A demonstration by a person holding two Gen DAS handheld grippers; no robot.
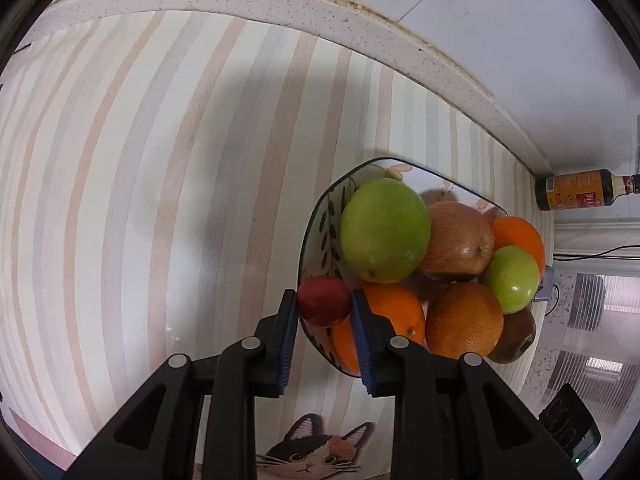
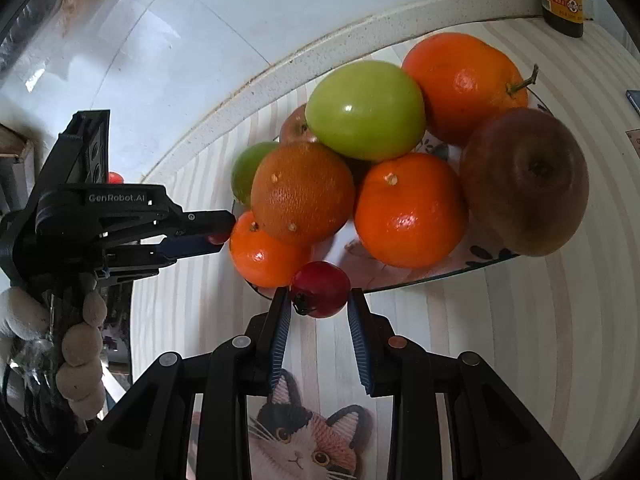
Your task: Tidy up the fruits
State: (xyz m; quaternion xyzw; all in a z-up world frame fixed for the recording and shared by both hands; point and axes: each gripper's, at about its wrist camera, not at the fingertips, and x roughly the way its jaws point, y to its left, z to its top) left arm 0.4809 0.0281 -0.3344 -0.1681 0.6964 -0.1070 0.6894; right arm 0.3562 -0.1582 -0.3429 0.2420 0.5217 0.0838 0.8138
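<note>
A patterned plate [image 1: 320, 216] holds a pile of oranges, green apples and brown-red apples; it also shows in the right wrist view [image 2: 492, 258]. My left gripper [image 1: 324, 300] is shut on a small red fruit [image 1: 323, 300] at the plate's near rim, beside an orange [image 1: 396, 312]. My right gripper [image 2: 319, 296] is shut on another small red fruit [image 2: 320, 294] just in front of the plate's edge. The left gripper [image 2: 218, 236] shows at the left in the right wrist view, its red fruit [image 2: 218, 237] between its fingers.
The plate stands on a striped mat [image 1: 160, 200] with a cat picture [image 2: 304, 440] at its near edge. A speckled counter rim [image 1: 280, 4] and tiled wall lie behind. A sauce bottle [image 1: 580, 194] stands by the wall.
</note>
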